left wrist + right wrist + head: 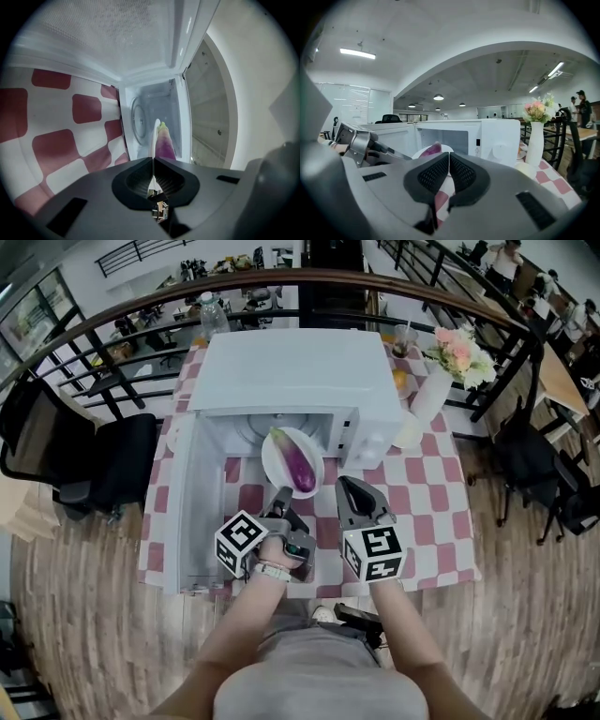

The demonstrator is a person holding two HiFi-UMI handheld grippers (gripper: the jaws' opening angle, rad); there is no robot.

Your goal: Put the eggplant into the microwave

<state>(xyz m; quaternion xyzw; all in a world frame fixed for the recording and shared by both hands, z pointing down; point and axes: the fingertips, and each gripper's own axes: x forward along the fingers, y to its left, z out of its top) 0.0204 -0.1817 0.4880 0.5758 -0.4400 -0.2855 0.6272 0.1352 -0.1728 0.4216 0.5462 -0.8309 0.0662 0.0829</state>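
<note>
**Eggplant on its plate at the microwave's mouth**

At the left of the head view the microwave door (pixel 192 507) stands swung open over the red-and-white checked tablecloth (pixel 427 498). The white microwave (pixel 291 371) sits mid-table behind it.

The left gripper (pixel 281 493) has its jaws closed on the near rim of a white plate (pixel 273 465). In the left gripper view the plate (pixel 154 136) runs edge-on as a thin white line pinched between the jaws of the left gripper (pixel 153 161). The glass turntable (pixel 138 123) lies beyond it in the cavity.

The purple eggplant (pixel 299 466) lies on the plate, its green stem end toward the cavity. Plate and eggplant are at the cavity's open mouth, above the table.

Just to their right the right gripper (pixel 349 486) points the same way. Its own view shows the right gripper (pixel 449 158) with jaws pressed together and nothing between them.

Further right, beside the microwave, stands a white vase (pixel 429 395) of pink flowers (pixel 459 351).
</note>
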